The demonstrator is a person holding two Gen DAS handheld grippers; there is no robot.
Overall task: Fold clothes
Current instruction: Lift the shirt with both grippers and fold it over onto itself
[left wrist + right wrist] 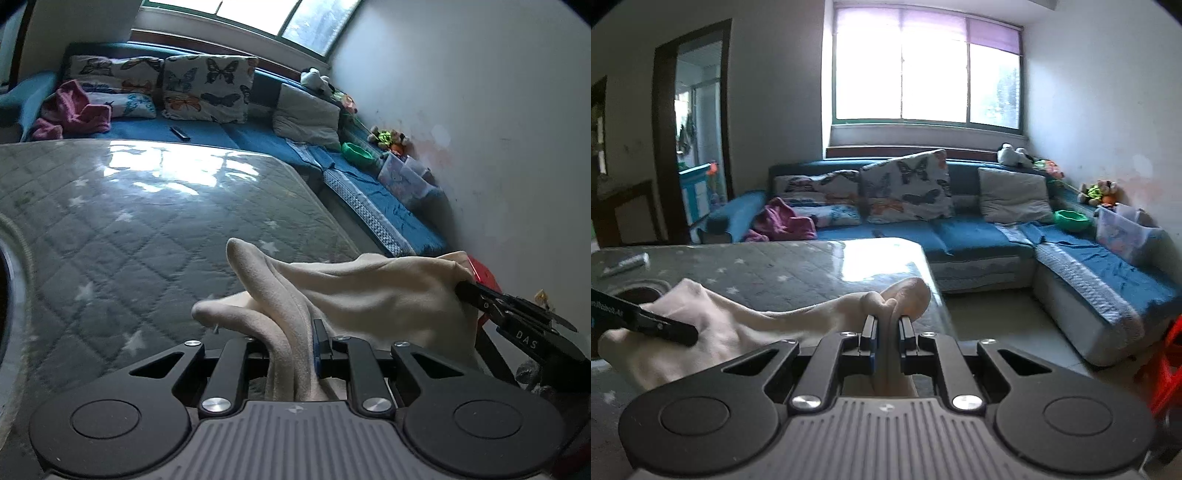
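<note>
Left wrist view: left gripper (295,343) sits at 6 o'clock, jaws pinched tight on a bunched fold of the cream garment (369,291); cloth runs down betw. the fingers twd the gripper body. Garment is lifted, stretching from centre out to 3 o'clock, where the right gripper (465,291) bites its far corner, fingers closed on the fabric. Beneath, from 9 to 12 o'clock, a grey quilted table cover (129,206) w/ white stars, glare patch near 12. Behind it a blue sofa (236,134) w/ butterfly cushions (207,88) and a pink cloth (74,110) at 10 o'clock. Green bowl (356,153) at 1 o'clock.

Right wrist view: right gripper (886,339) at 6 o'clock, fingers nearly together, a thin fold of the same garment (738,332) clamped betw. them; a rounded bulge of cloth pokes up just past the tips. Fabric spans to 9 o'clock, where the left gripper (690,334) is closed on its other end. Garment hangs above the table's near edge. Sofa at 12–3 o'clock, window (927,70) at 12, doorway (698,122) at 10. Red stool (1167,365) at 4 o'clock.
</note>
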